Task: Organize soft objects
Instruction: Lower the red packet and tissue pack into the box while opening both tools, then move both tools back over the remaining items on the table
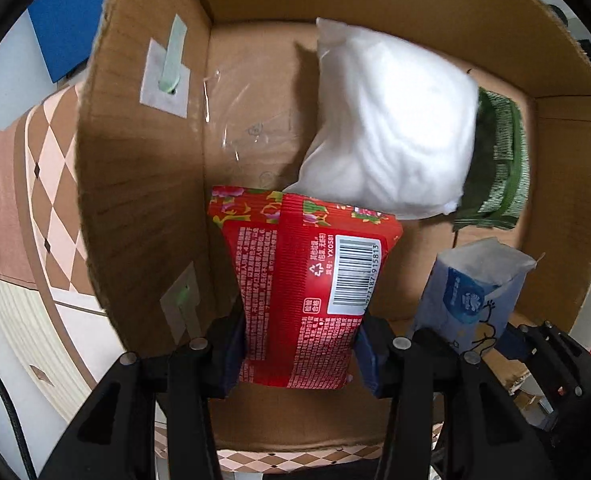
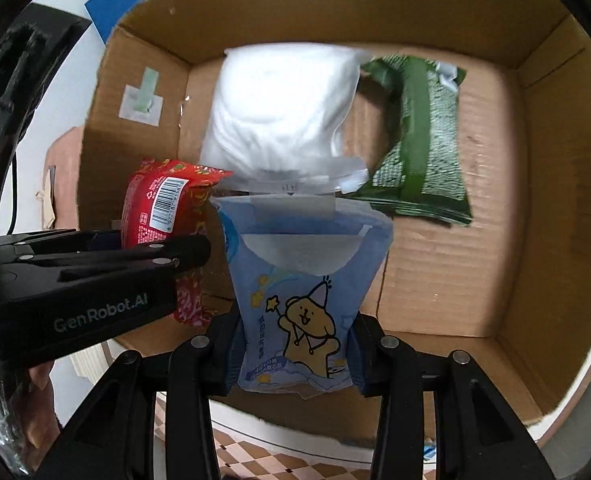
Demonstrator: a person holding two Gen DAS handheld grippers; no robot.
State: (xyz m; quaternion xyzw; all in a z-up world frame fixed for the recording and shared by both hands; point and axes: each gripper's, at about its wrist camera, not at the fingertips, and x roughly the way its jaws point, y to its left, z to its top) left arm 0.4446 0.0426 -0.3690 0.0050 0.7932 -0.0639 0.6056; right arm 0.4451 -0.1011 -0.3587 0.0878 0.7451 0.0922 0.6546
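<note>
My left gripper [image 1: 297, 354] is shut on a red tissue pack [image 1: 307, 280] with a barcode and holds it inside the cardboard box [image 1: 143, 184], near its left wall. My right gripper [image 2: 293, 354] is shut on a blue tissue pack [image 2: 299, 296] with a cartoon bear and holds it over the box floor. Each pack also shows in the other view: the blue tissue pack [image 1: 471, 292] in the left wrist view, the red tissue pack [image 2: 163, 208] in the right wrist view. A white soft bag [image 1: 391, 120] and a green pack [image 1: 499, 160] lie at the back of the box.
The box floor [image 2: 447, 272] is bare cardboard at the right. Taped labels [image 1: 167, 76] sit on the left wall. A checkered brown and pink cloth [image 1: 51, 184] lies outside the box to the left. The left gripper body [image 2: 75, 300] crosses the right wrist view.
</note>
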